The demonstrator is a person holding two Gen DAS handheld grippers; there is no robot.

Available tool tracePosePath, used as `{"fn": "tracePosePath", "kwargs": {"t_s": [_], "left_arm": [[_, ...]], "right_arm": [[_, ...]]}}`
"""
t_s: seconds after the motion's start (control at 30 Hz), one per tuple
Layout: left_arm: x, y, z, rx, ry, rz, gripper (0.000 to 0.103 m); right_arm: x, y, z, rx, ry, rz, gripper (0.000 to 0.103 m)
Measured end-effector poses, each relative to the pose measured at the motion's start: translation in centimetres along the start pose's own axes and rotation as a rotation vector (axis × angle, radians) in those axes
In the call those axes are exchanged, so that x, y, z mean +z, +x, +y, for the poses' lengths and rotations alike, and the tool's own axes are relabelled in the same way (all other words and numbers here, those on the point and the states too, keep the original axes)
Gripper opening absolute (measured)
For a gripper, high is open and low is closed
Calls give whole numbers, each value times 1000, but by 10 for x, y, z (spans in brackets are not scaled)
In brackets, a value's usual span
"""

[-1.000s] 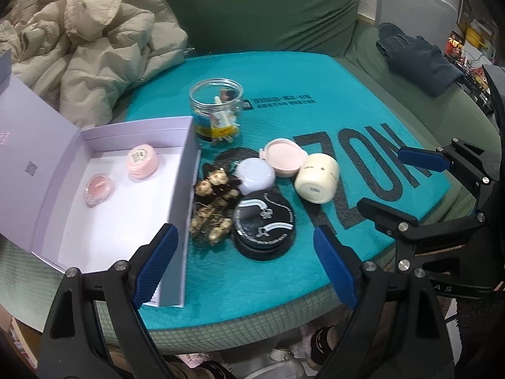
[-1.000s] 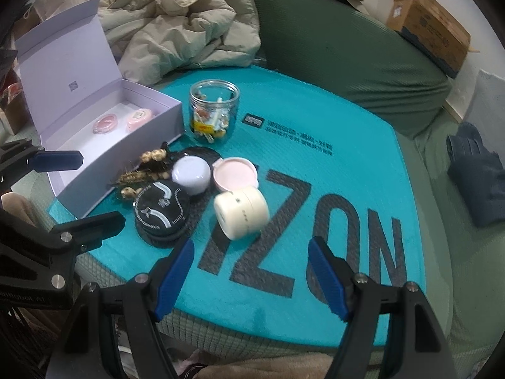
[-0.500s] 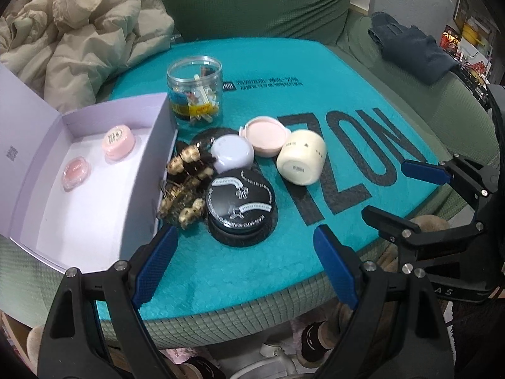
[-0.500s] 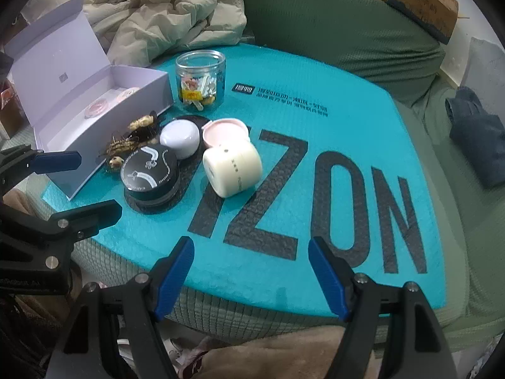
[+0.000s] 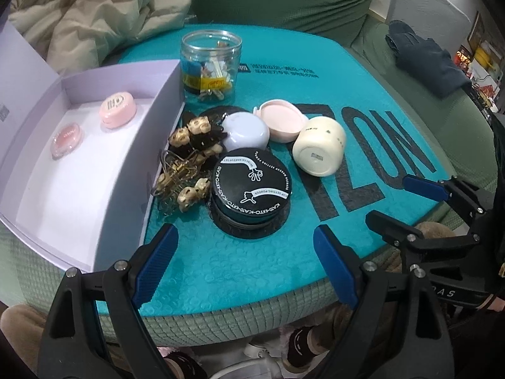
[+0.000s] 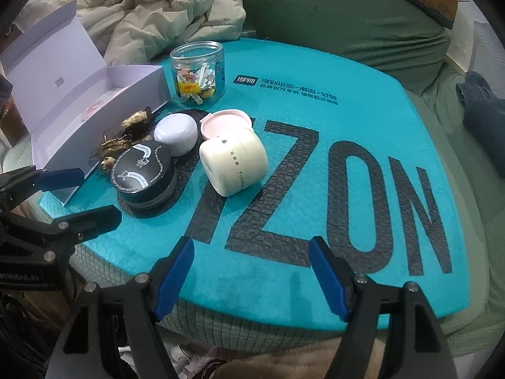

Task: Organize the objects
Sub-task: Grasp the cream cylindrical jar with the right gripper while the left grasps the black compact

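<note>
Jars I count: four on the mat (image 5: pixel 258 265), two in the box (image 5: pixel 79 186)
Black jar (image 5: pixel 251 189): round, white lettering
My left gripper (image 5: pixel 244 260), right gripper (image 6: pixel 251 279): fingers wide, empty

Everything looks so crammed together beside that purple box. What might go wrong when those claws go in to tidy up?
1. The cream ceramic cup lies on its side; a nudge could roll it across the teal mat.
2. The round black powder tin sits against the tangled gold-and-black hair clips, so a claw may snag those.
3. The small lilac round case touches the open pink compact; lifting one could shift the other.
</note>
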State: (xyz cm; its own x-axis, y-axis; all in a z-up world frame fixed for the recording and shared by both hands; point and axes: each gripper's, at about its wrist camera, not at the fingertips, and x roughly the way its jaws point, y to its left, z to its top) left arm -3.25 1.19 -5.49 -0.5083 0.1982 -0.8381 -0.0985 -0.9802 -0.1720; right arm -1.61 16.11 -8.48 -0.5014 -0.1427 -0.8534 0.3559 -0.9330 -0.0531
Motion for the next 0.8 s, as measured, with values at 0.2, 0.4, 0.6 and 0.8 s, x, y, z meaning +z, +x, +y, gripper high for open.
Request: {"fn": "tracePosePath", "kwargs": {"t_s": [0.2,0.4,0.6,0.8], "left_arm": [[3,9,-5,6,35,1,87],[10,22,-4,-1,25,14,87],[13,35,-3,-16,10,39,87],[18,44,-6,-18,24,50,87]], "right_arm": [[10,13,-3,15,-16,1,76],[23,24,-7,44,-26,-8,76],[38,39,-10,89,-29,-14,76],[51,52,-9,110,-50,-14,76]]}}
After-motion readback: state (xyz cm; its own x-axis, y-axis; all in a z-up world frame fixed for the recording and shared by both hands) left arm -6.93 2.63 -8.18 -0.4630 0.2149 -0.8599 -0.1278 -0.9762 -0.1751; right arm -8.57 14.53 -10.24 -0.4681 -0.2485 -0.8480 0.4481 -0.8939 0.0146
